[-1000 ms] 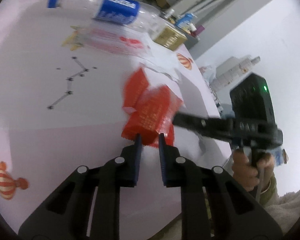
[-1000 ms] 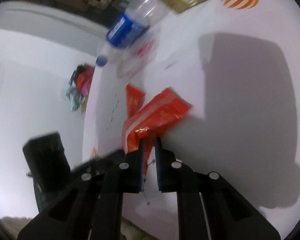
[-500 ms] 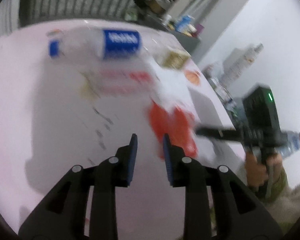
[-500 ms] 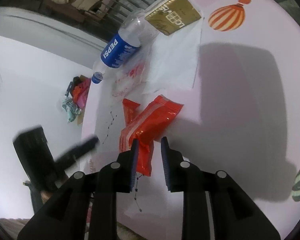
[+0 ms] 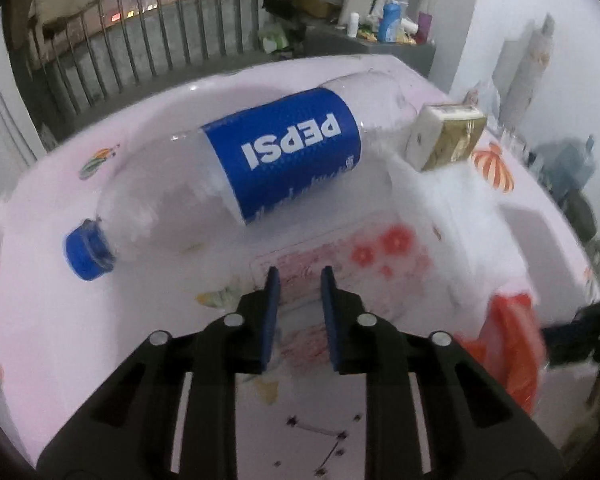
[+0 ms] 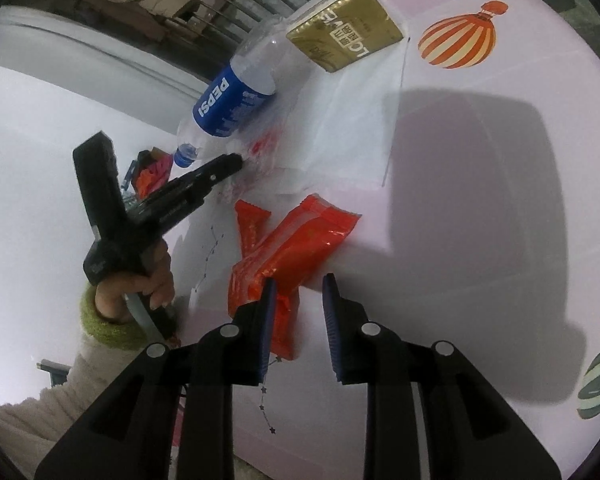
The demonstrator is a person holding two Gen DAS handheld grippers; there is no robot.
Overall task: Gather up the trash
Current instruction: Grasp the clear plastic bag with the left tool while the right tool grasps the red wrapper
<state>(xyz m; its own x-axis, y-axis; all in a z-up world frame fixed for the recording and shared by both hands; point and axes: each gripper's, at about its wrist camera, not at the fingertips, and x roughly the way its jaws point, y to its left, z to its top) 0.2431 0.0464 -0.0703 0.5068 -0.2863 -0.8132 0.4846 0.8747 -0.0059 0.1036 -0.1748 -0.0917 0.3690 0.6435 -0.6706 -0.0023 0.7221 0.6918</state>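
The left gripper [image 5: 296, 278] hovered open and empty over a clear wrapper [image 5: 340, 256] printed with red flowers, which lay flat on the desk [image 5: 60, 340] just in front of the bottle [image 5: 240, 168] – a big plastic one lying on its side near the far edge, beside a gold box [image 5: 446, 136]. The right gripper [image 6: 298, 292] was open too, holding nothing; the red snack wrappers [image 6: 288, 248] lay on the desk just ahead of it, one touching its left finger. The step in hand looked like picking the next piece of trash, with nothing gathered in either gripper. The next move likely called for lowering the left gripper until one finger slid under the thin film – a flat sheet gives little to pinch.
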